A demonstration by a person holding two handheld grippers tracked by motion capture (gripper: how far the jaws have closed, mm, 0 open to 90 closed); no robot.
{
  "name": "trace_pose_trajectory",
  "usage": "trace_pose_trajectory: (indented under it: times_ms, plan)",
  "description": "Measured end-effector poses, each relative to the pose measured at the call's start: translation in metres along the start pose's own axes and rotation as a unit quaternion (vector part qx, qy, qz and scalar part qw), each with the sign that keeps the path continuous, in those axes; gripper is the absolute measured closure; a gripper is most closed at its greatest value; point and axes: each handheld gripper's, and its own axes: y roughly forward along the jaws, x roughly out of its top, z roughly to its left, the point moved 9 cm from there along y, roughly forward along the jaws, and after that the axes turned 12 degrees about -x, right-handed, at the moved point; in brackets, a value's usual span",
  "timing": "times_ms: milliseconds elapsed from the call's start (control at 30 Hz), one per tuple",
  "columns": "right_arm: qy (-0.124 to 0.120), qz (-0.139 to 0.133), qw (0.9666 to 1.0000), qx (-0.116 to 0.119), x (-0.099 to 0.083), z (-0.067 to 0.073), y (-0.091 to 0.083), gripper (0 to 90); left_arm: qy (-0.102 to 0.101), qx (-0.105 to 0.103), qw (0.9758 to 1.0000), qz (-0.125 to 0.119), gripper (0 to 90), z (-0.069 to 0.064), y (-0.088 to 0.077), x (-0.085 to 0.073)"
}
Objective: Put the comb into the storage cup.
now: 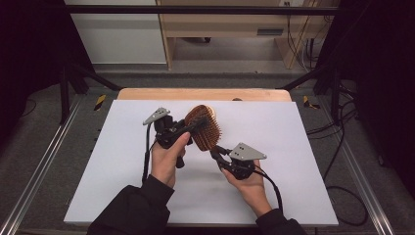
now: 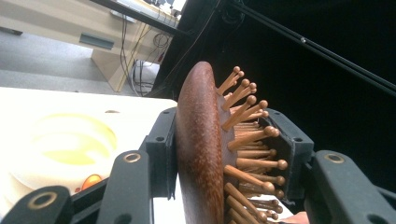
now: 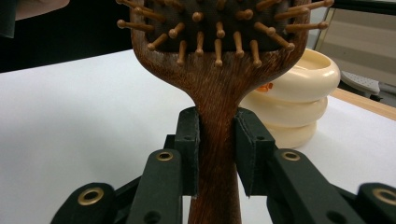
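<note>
Two black two-jaw grippers meet over the middle of the white sheet-covered table (image 1: pixel 122 161), both on one dark brown wooden paddle hairbrush (image 1: pixel 203 126) held up off the surface. On the left, the left gripper (image 1: pixel 188 128) has its jaws shut across the brush head: in the left gripper view (image 2: pixel 224 154) one pad lies against the smooth, rounded, speckled wooden back, the other presses into the ball-tipped wooden pins on the far side. The person's left hand (image 1: pixel 169 156) wraps the gripper body, so much of it is covered, and the lower part of the brush head is cut off at the bottom of that view. A cream, ring-stacked, glossy object (image 3: pixel 299 98) sits on the table behind the brush; from above the brush hides it almost wholly. Further right, the right gripper (image 1: pixel 216 152) clamps the narrow neck of the handle, its flat pads (image 3: pixel 189 149) squeezing either side of the grain in the right gripper view (image 3: pixel 217 154). The handle's end runs out of sight below the jaws. The right hand (image 1: pixel 247 183) holds that gripper nearer the table's front edge.
</note>
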Motion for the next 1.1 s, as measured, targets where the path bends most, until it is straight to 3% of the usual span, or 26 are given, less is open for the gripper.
trace_pose_trajectory:
  times_ms: [467, 700, 800, 933, 1100]
  plan:
    - [-0.002, 0.007, 1.0000, -0.002, -0.001, -0.002, 0.000, 71.4, 0.008, -0.007, 0.9999, 0.001, 52.1, -0.004, 0.003, -0.001]
    - [0.019, 0.034, 0.9992, -0.010, -0.007, -0.008, 0.000, 42.3, 0.012, 0.006, 0.9999, -0.010, 52.0, -0.001, -0.001, 0.007]
    - [0.013, 0.039, 0.9989, -0.022, -0.009, -0.013, -0.002, 39.0, 0.004, 0.009, 0.9999, -0.014, 51.9, 0.001, -0.002, 0.009]
    - [0.002, 0.046, 0.9985, -0.029, -0.011, -0.016, -0.003, 37.3, 0.013, 0.011, 0.9996, -0.021, 51.8, 0.001, -0.005, 0.012]
    - [-0.001, 0.050, 0.9981, -0.036, -0.012, -0.017, -0.001, 26.7, 0.013, 0.011, 0.9994, -0.028, 51.7, 0.002, -0.009, 0.016]
